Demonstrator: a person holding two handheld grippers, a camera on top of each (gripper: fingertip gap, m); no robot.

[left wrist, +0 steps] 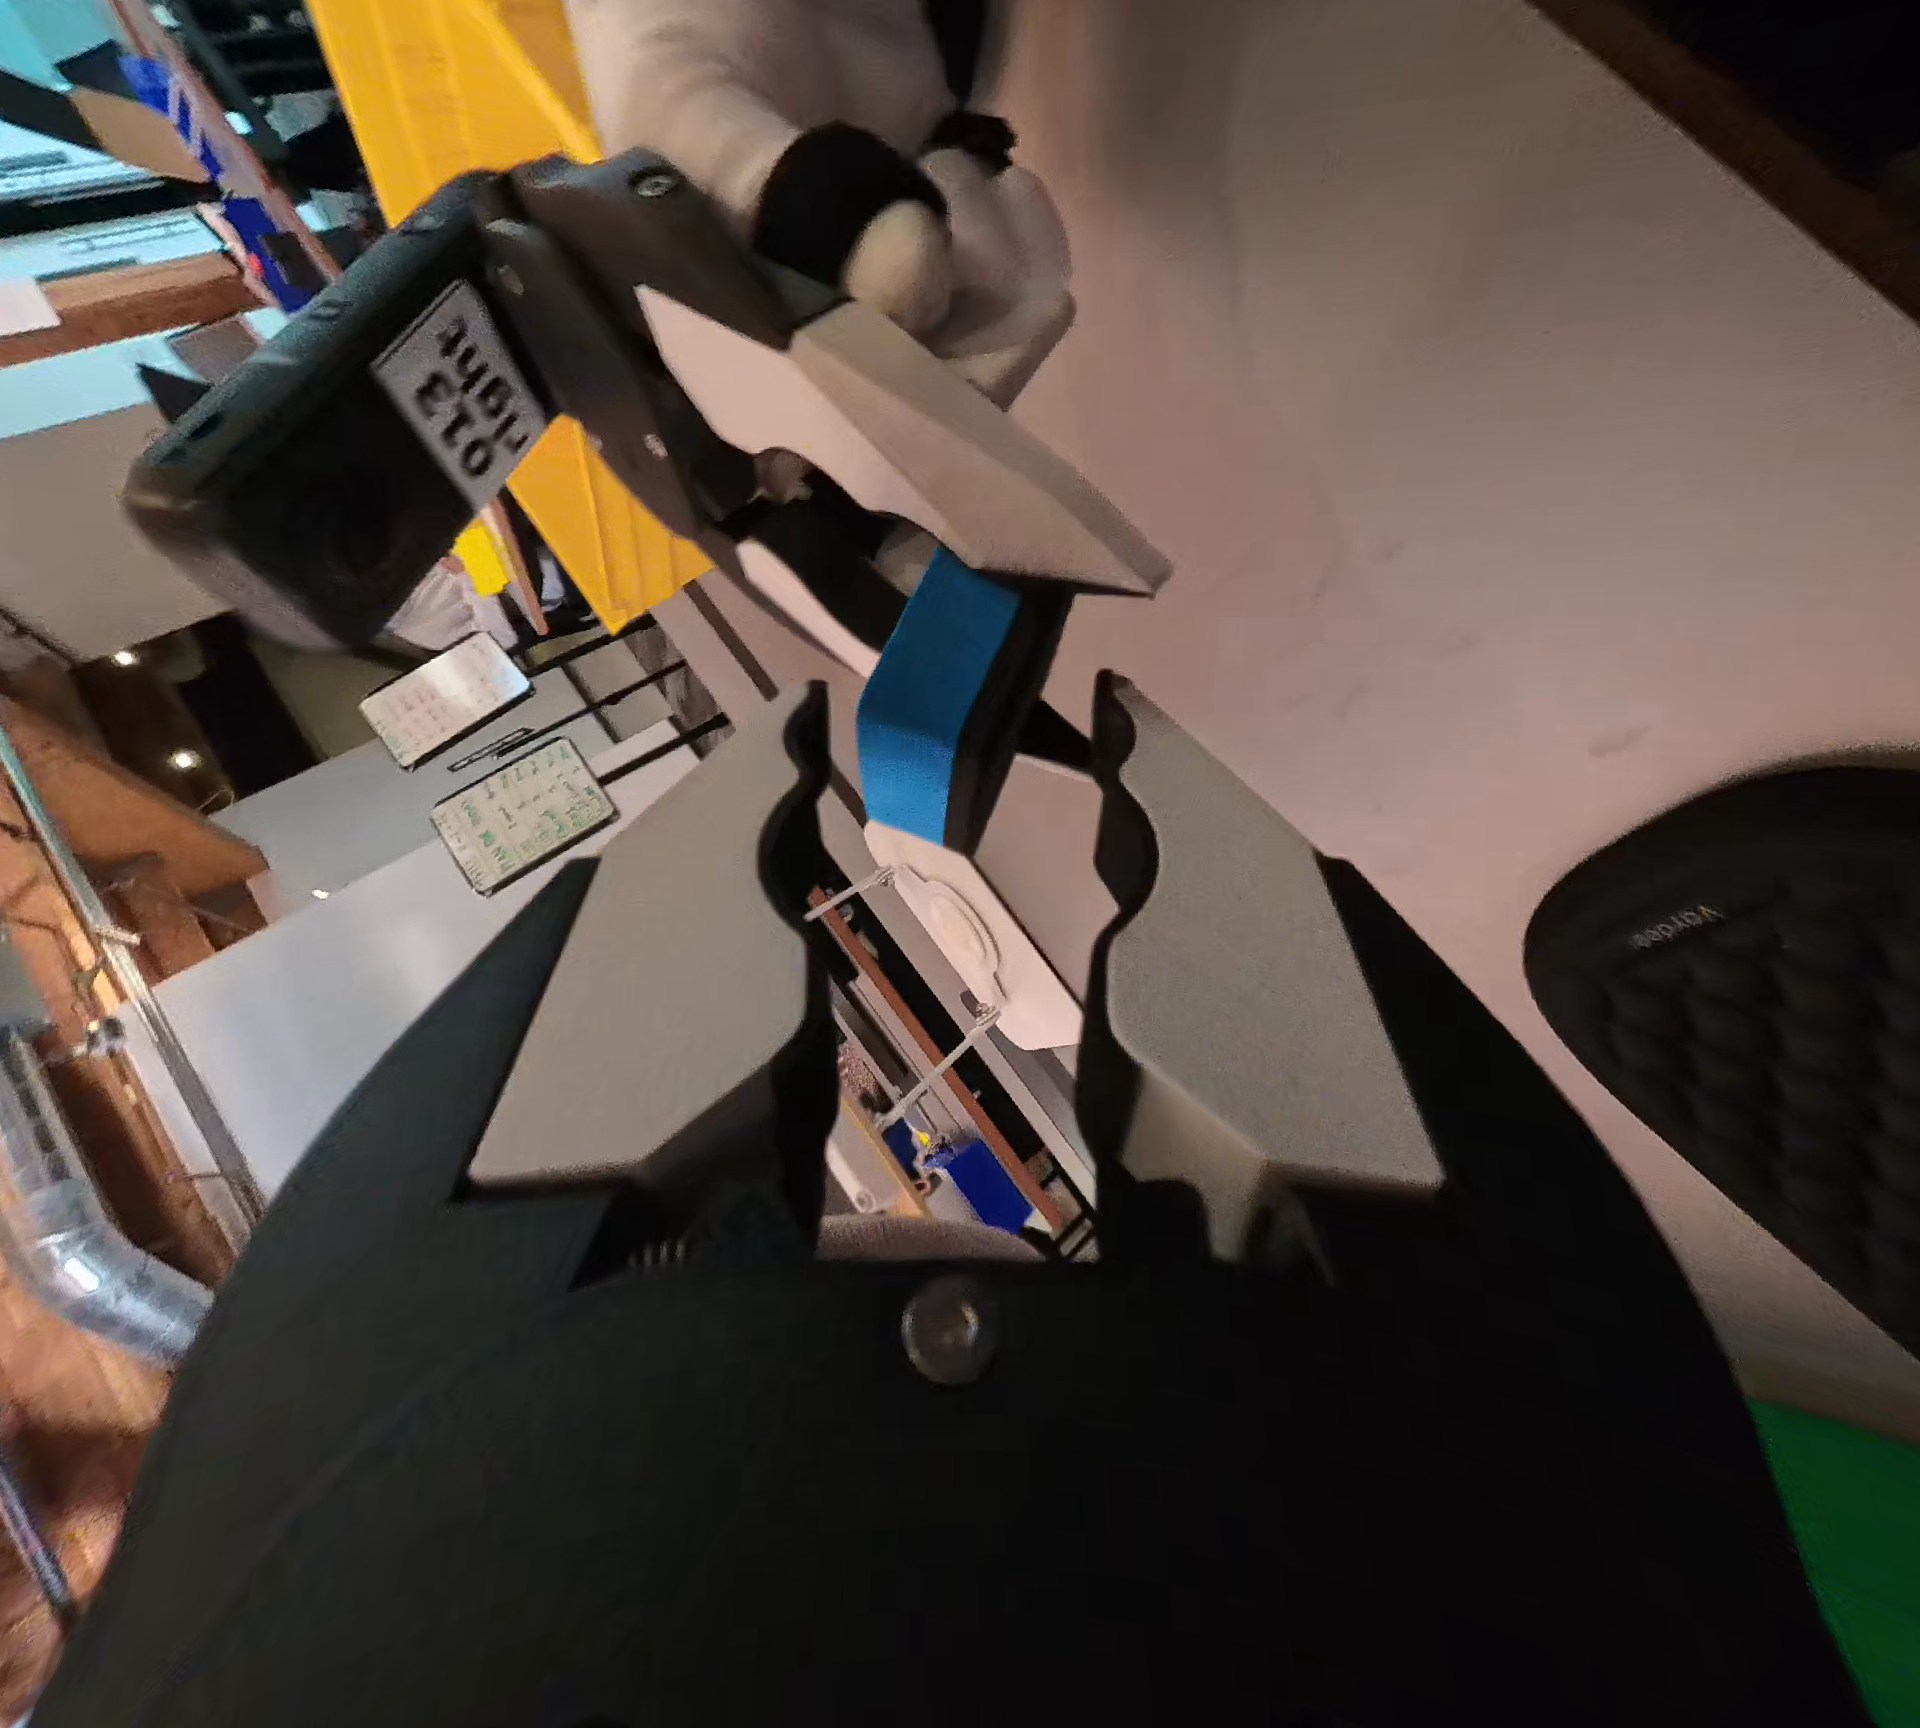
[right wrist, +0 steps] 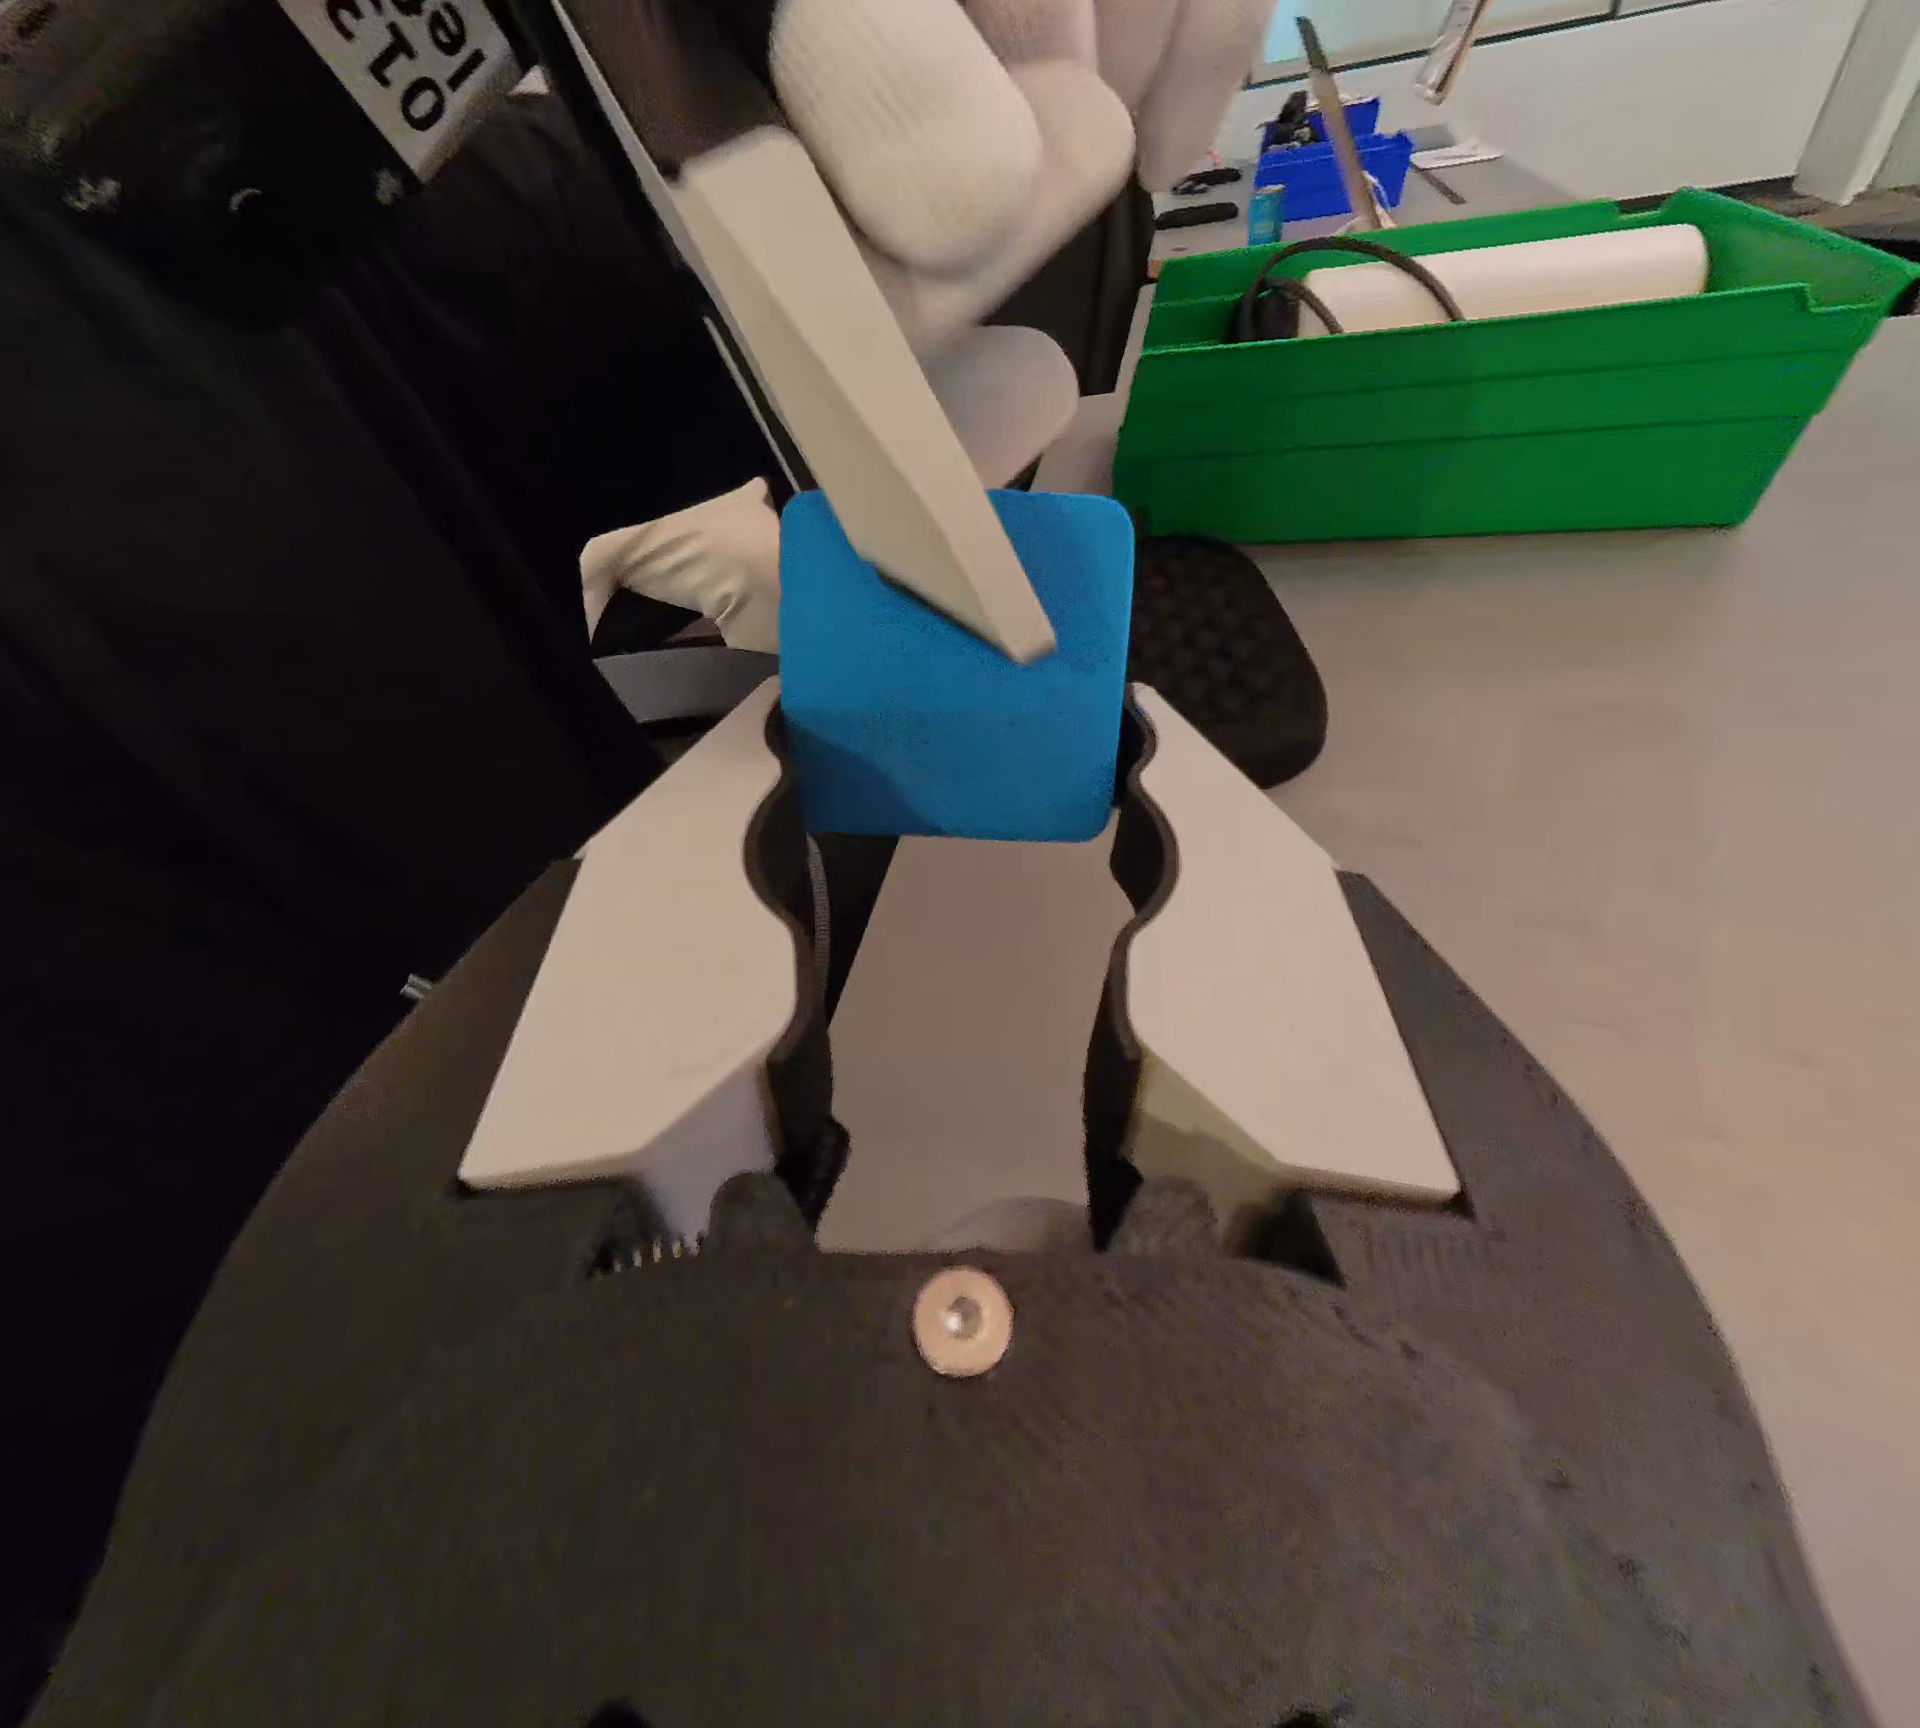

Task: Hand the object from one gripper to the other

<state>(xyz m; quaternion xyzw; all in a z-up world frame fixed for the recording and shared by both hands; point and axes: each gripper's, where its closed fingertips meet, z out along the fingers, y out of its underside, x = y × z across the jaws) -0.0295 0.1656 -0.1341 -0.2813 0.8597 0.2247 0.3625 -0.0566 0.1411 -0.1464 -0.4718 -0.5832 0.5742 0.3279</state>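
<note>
- Pinching a blue square pad with rounded corners and a black backing layer (right wrist: 914, 743), the right gripper (right wrist: 956, 743) has its two fingertips pressed against the pad's opposite edges; the pad is held up off the grey tabletop (right wrist: 1558, 899)
- the left gripper (left wrist: 961, 722) is spread, one fingertip on each side of the pad's flat faces with a gap showing on both sides; from the right wrist view one of its grey fingers (right wrist: 883, 452) lies across the blue face
- ahead and right of the right gripper sits a green plastic bin (right wrist: 1455, 452); in it lie a white roll (right wrist: 1507, 276) and a looped black cable (right wrist: 1340, 265)
- beyond the bin stand small blue trays (right wrist: 1330, 166); their contents are too small to tell
- just past the right fingertips lies a black oval textured pad (right wrist: 1226, 639)
</note>
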